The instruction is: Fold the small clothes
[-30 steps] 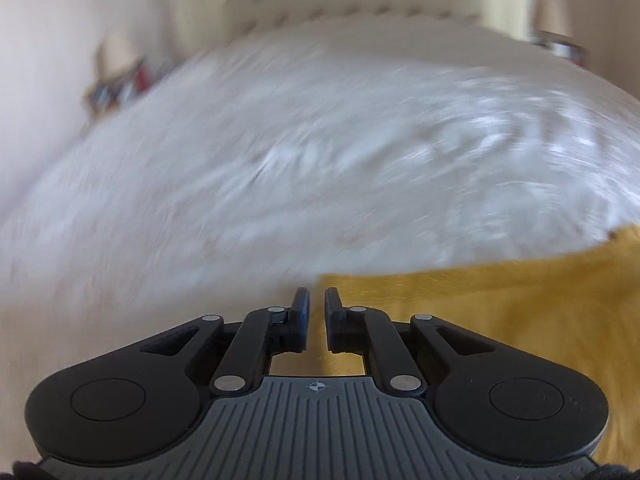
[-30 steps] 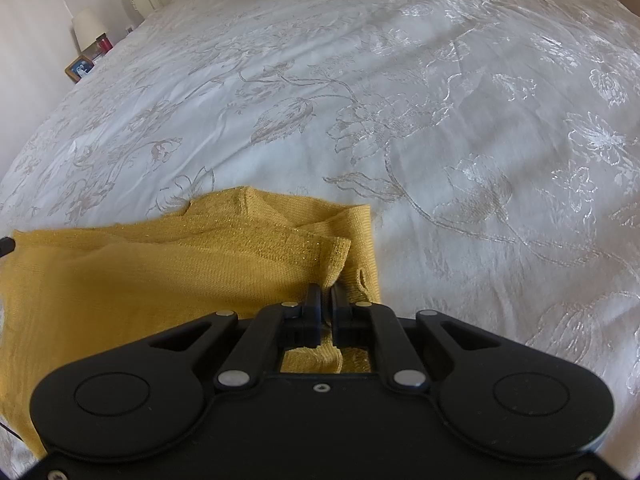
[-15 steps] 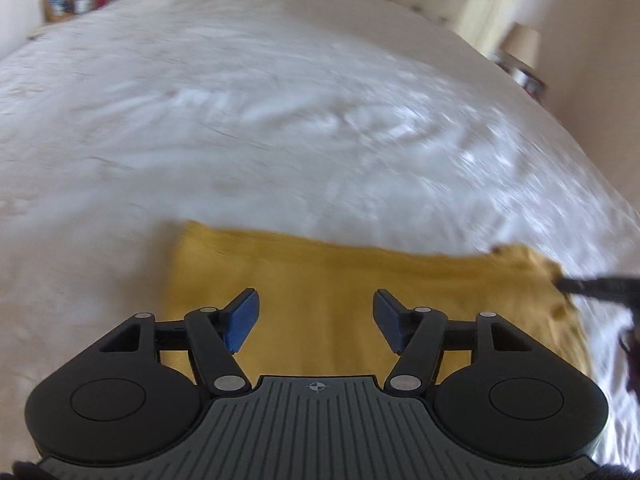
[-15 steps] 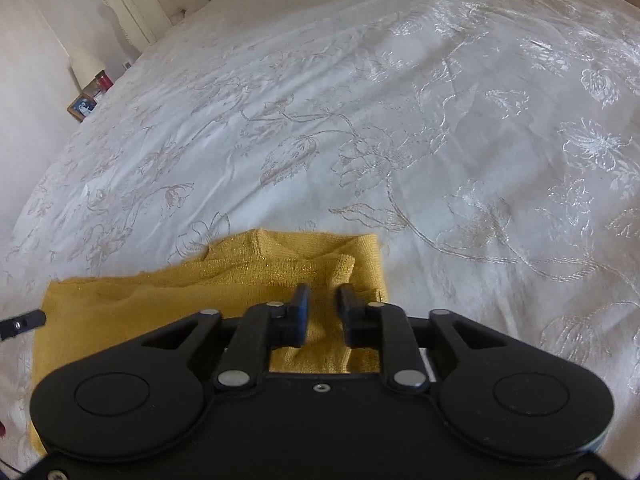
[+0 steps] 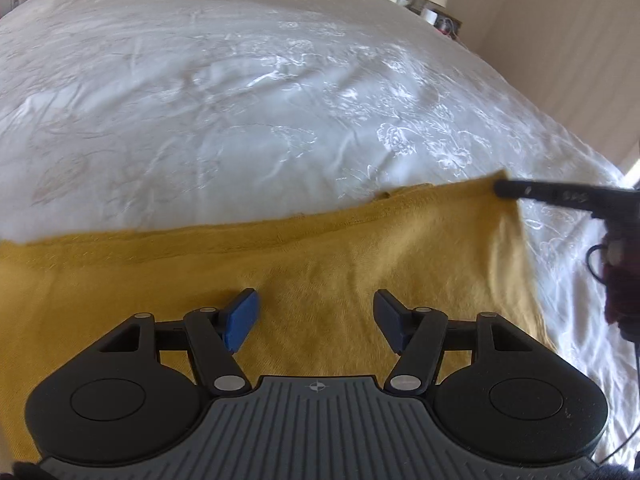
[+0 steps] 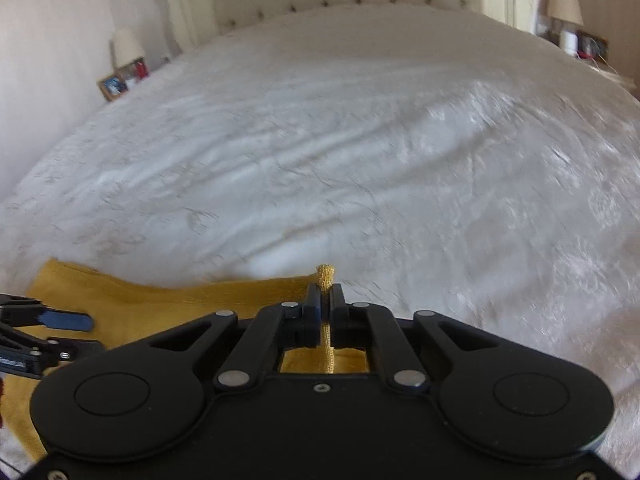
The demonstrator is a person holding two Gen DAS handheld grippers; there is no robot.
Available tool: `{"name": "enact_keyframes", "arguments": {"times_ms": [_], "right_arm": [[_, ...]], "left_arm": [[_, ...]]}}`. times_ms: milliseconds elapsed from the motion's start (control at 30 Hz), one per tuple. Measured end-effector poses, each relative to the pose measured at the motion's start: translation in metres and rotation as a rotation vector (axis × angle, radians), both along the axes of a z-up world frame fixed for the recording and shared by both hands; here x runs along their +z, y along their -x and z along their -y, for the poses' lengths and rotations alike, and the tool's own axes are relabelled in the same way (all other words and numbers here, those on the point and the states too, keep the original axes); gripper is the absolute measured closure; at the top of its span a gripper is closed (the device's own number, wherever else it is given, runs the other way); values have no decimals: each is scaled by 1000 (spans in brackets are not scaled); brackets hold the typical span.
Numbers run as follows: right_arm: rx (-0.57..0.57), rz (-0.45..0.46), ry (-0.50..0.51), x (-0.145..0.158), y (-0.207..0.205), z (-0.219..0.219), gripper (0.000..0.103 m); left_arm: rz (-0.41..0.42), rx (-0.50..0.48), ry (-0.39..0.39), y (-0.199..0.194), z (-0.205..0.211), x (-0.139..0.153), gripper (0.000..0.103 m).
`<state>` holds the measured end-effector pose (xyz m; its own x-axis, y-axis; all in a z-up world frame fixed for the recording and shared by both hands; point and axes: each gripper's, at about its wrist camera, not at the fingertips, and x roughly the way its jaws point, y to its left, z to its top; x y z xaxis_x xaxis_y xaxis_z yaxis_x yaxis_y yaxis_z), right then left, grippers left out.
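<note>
1. My left gripper point(image 5: 316, 320) hangs with its jaws spread wide and nothing in them. The yellow knit garment point(image 5: 340, 256) lies right under and ahead of them on the white bedspread point(image 5: 240, 100).
2. Its long axis runs crosswise to my left jaws, side to side.
3. My right gripper point(image 6: 327, 308) has its jaws pinched tight on the garment's far right corner, a nub of knit poking out past the tips.
4. So I reckon left is nearer the free end, off to its own left.
</note>
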<state>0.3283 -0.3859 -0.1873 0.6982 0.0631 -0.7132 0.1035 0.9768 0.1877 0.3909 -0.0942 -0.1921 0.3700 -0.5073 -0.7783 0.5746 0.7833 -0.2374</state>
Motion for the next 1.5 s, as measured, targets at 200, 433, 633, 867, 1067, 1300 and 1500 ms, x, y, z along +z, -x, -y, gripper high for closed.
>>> {"name": "enact_keyframes", "arguments": {"times_ms": [200, 433, 633, 867, 1067, 1300, 1500], "right_arm": [[-116, -22, -43, -7, 6, 14, 82], [-107, -79, -131, -6, 31, 11, 37], [-43, -151, -117, -6, 61, -12, 27], [-10, -208, -155, -7, 94, -46, 23], [-15, -292, -125, -19, 116, -58, 20], [-188, -382, -125, -34, 142, -29, 18], [-231, -303, -170, 3, 156, -40, 18]], "left_arm": [[-37, 75, -15, -31, 14, -16, 41], [-40, 135, -52, -60, 21, -12, 40], [-56, 172, -23, -29, -1, 11, 22], [-119, 132, -79, 58, -31, 12, 20], [-149, 188, -183, 97, -70, -7, 19], [-209, 281, -180, 103, -118, -6, 19], [-276, 338, -115, 115, -144, -8, 18]]}}
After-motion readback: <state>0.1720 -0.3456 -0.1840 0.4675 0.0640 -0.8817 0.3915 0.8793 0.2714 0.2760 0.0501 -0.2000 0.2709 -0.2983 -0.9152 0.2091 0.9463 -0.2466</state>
